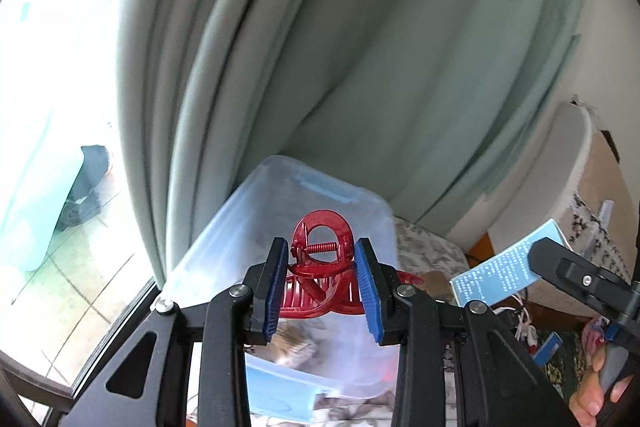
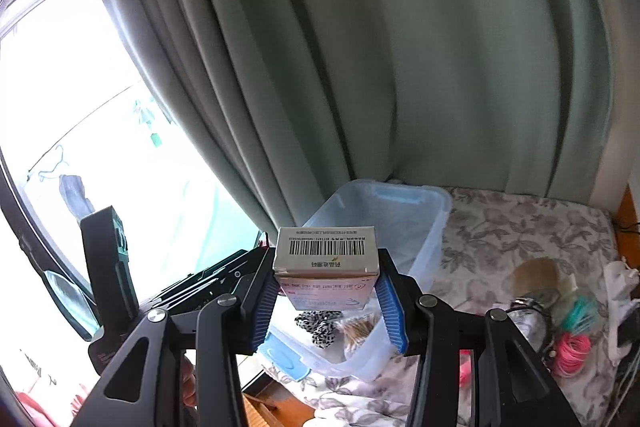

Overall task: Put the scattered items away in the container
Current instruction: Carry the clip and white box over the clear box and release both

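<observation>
A red hair claw clip (image 1: pixel 320 269) hangs above the clear plastic container (image 1: pixel 224 227), with my left gripper (image 1: pixel 322 281) shut on it between blue pads. My right gripper (image 2: pixel 326 301) is shut on a small cardboard box (image 2: pixel 326 259) with a barcode on its top face, held over the near end of the same container (image 2: pixel 430 227). Inside the bin lie a leopard-print scrunchie (image 2: pixel 320 325) and a bag of cotton swabs (image 2: pixel 358 331). In the left wrist view the same box (image 1: pixel 504 267) shows its pale blue face at the right, carried by the other gripper.
The bin stands on a floral cloth (image 2: pixel 520 227) beside a green curtain (image 2: pixel 400 67) and a window. Pink (image 2: pixel 574 347) and teal hair ties (image 2: pixel 580 311), a brown round item (image 2: pixel 536 273) and cables lie at the right. A person's hand (image 1: pixel 596 383) shows at the lower right.
</observation>
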